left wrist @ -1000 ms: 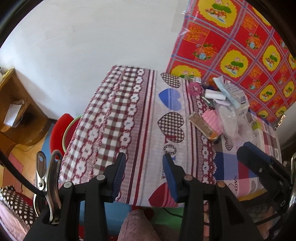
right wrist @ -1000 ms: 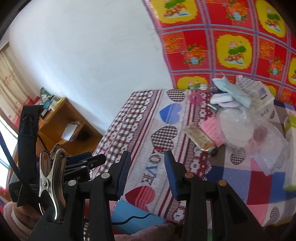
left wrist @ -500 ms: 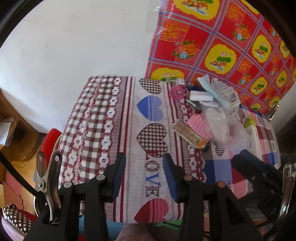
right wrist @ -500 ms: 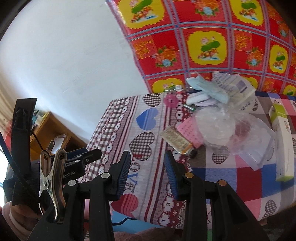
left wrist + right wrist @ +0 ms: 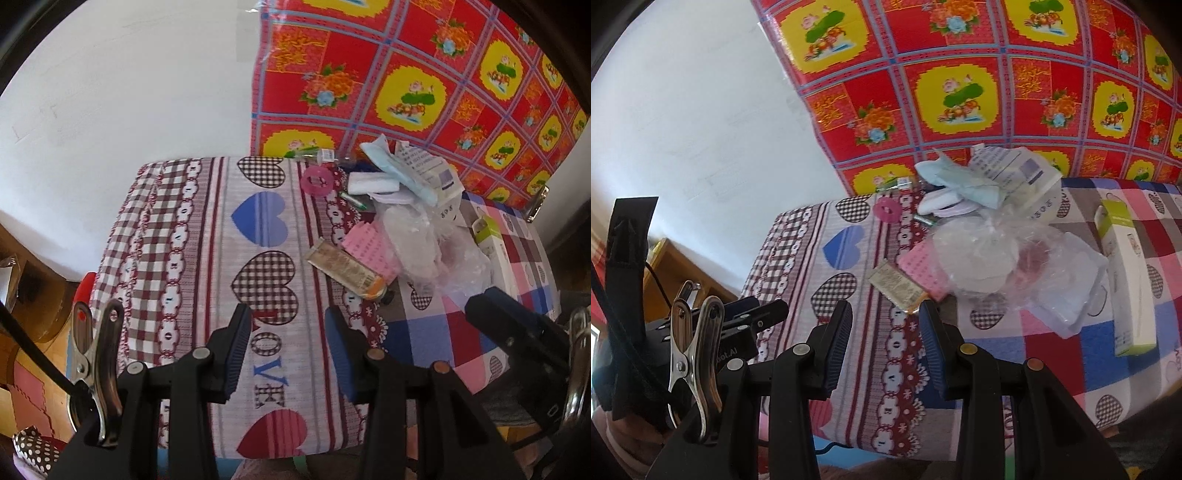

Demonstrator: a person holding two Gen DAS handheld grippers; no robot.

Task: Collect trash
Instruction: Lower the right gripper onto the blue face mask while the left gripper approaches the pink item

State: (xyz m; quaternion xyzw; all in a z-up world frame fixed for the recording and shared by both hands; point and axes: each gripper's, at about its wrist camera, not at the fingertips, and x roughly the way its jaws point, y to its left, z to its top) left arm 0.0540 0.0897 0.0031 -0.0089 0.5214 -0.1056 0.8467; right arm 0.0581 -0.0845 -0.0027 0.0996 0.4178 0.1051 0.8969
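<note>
Trash [image 5: 399, 229] heaped upper right on tabletop [image 5: 177, 236]; left gripper [image 5: 284, 350] and right gripper [image 5: 884, 345] agape, empty, poised for picking.

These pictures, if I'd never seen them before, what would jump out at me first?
Probably the loud red and yellow flowered cloth hanging behind the table, then the heart-patterned tablecloth spelling LOVE. On its far right side sits a heap of trash: a crumpled clear plastic bag, a pink sheet and a flat gold wrapper. In front, the left gripper and right gripper are both open and empty.
</note>
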